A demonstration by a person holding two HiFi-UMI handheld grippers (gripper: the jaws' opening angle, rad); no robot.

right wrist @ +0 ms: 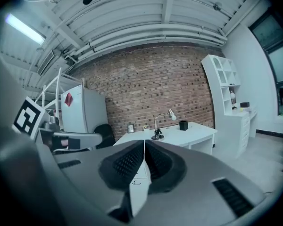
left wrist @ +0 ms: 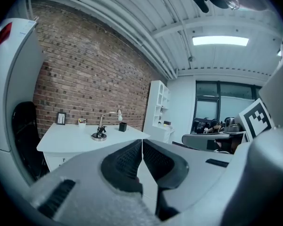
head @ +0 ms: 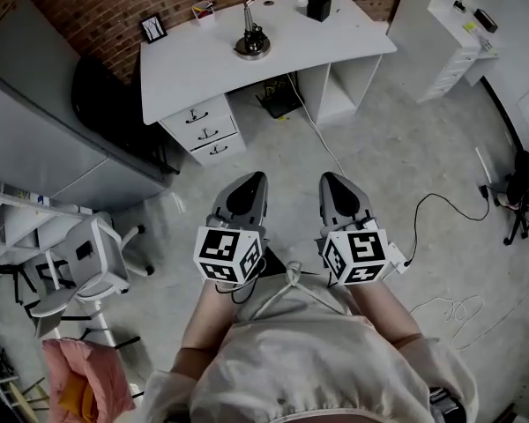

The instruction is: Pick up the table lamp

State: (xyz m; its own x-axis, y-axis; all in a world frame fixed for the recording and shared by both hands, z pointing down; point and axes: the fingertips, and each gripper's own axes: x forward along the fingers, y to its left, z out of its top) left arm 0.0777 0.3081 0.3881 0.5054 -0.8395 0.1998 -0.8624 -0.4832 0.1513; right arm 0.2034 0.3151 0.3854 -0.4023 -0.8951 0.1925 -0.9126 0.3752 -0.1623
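Two empty grippers: the left gripper [head: 251, 183] and right gripper [head: 335, 181] have jaws pressed together, well apart from the lamp [head: 253, 40] standing on the desk [head: 194, 60]. Best to walk closer, then spread the jaws before reaching for its stem near the base.

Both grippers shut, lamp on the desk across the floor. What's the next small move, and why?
Probably step closer to the white desk. The table lamp stands on it well ahead of the left gripper and the right gripper, seemingly out of reach. Both are shut and empty, so opening one comes after.
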